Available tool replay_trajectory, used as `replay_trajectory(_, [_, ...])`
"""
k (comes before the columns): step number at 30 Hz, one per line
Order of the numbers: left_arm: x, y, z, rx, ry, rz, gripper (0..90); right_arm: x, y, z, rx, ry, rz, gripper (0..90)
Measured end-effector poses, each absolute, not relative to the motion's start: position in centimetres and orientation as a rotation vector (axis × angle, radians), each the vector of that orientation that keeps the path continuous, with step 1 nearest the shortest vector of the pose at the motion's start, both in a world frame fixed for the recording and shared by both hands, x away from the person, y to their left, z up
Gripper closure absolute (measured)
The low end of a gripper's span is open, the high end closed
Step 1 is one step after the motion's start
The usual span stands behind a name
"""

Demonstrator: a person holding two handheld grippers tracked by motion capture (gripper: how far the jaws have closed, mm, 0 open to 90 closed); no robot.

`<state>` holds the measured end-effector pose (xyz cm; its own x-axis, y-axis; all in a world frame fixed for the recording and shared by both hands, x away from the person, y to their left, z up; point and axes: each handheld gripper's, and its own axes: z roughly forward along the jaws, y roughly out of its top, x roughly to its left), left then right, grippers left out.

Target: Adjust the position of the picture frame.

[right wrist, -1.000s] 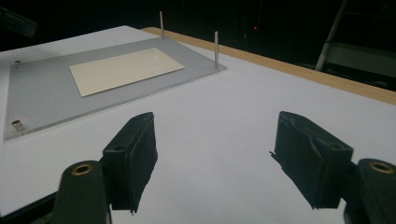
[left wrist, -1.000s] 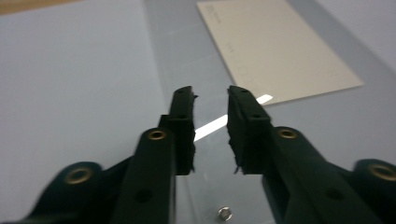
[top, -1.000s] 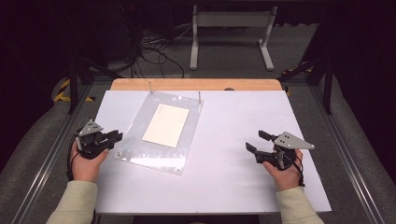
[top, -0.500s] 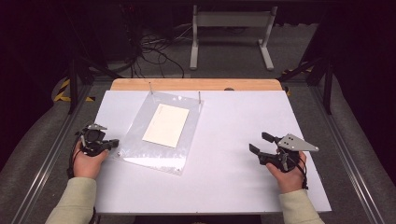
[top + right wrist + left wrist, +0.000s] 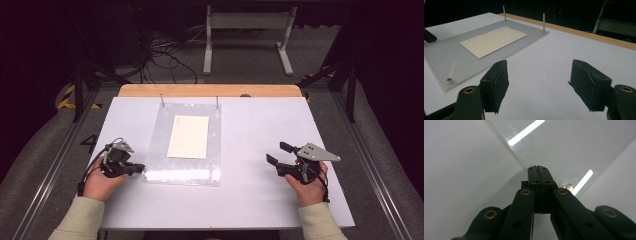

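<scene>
White desk [image 5: 250,150], wooden strip along its far edge; clear plastic plate [image 5: 185,172] lies flat left of centre, far end at two upright pins [image 5: 216,101], cream card [image 5: 188,136] on it; left gripper [image 5: 134,169] at the plate's near-left corner, jaws closed pad to pad (tips against the plate's edge, nothing visibly gripped); right gripper [image 5: 273,153] near the desk's right edge, jaws wide apart, empty.

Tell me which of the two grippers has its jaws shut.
The left gripper, at the near left corner of the clear plate: its jaws are pressed together with no gap. The right gripper stands open on bare table, jaws wide apart.
</scene>
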<state>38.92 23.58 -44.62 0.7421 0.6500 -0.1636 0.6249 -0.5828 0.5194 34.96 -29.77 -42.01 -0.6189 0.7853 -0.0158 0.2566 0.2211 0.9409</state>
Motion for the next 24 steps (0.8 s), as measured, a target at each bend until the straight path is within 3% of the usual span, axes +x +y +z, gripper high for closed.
replay_trajectory(4, [37.5,20.5,-44.6,2.411,0.838,-0.017,90.0,35.1,-29.6,-42.0,0.95,2.014,1.4,30.8])
replay_trajectory(7, [36.7,18.6,-44.5,2.438,0.801,0.018,90.0,35.2,-29.4,-42.1,0.946,2.022,1.403,31.7])
replay_trajectory(15, [36.0,18.0,-43.5,2.432,0.703,0.059,89.5,35.3,-29.2,-42.1,0.941,2.047,1.408,34.6])
replay_trajectory(20, [35.6,16.7,-42.9,2.485,0.664,0.094,74.9,35.3,-29.6,-42.3,0.965,2.044,1.417,34.6])
replay_trajectory(24, [35.9,15.7,-43.7,2.497,0.665,0.137,76.3,35.2,-29.6,-42.2,0.959,2.045,1.414,34.5])
